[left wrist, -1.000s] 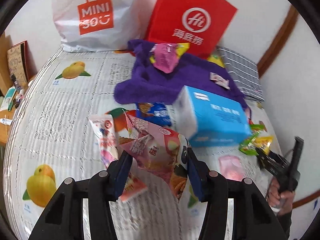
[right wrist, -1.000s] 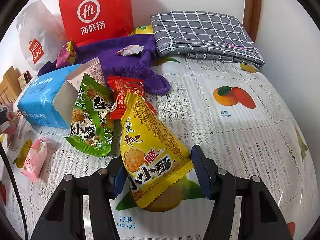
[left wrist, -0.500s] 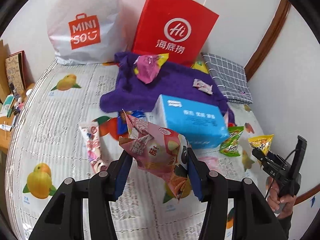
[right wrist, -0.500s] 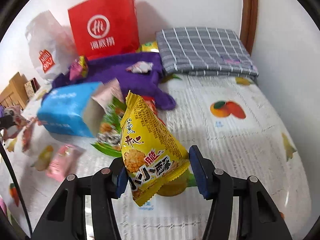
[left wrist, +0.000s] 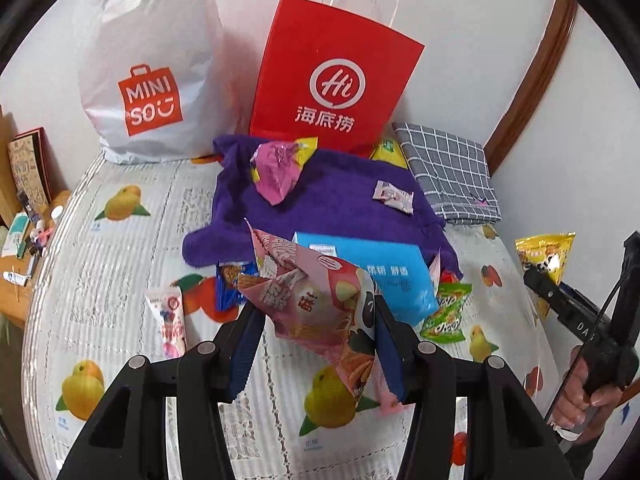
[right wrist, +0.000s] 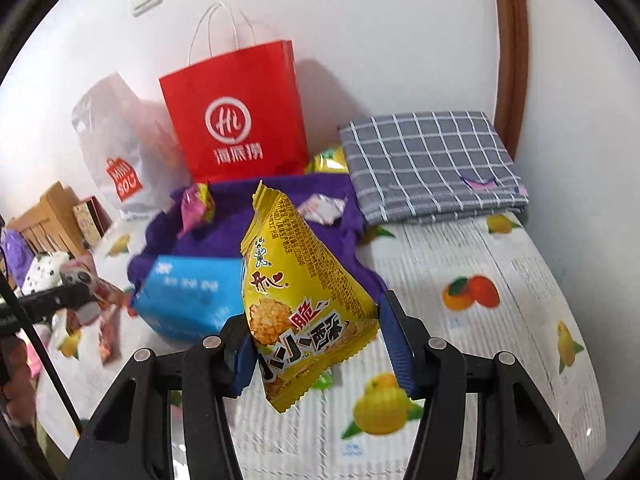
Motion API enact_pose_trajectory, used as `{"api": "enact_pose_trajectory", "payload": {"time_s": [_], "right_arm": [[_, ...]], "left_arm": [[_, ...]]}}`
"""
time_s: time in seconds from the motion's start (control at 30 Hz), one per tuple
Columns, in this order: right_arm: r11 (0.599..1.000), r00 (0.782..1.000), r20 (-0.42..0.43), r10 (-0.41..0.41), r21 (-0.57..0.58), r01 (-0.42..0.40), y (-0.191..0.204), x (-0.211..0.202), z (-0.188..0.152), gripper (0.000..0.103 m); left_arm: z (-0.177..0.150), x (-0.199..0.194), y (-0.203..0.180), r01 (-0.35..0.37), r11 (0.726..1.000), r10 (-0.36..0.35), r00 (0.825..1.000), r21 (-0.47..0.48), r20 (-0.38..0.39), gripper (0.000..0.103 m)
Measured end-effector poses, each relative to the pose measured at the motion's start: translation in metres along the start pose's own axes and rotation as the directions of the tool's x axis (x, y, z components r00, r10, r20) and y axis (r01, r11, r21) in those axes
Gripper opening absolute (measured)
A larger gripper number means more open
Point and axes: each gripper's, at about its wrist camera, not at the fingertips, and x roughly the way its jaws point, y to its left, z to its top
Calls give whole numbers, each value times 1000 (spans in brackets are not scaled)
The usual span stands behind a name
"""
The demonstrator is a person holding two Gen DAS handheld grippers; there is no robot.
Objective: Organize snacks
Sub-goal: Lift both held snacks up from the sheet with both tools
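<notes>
Red bag (left wrist: 334, 80) reads "Hi"; white bag (left wrist: 150, 100) "MINISO", slightly warped.

"MINISO" on white bag (left wrist: 152, 80)

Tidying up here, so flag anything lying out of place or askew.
Snacks lie scattered: a green packet half under the blue box, whose end flap hangs open, and a pink wrapper and small candy dumped on the crumpled purple towel.
</notes>
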Motion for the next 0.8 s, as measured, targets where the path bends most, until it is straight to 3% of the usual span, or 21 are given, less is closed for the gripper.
{"api": "enact_pose_trajectory", "payload": {"time_s": [0.33, 0.8], "right_arm": [[999, 999, 10, 35, -20, -35, 17, 2, 30, 54], [996, 996, -11, 86, -1, -86, 38, 16, 33, 54]], "left_arm": [[19, 3, -9, -2, 1000, 2, 1000, 2, 18, 51], [22, 18, -21, -4, 999, 3, 1000, 48, 6, 51]]}}
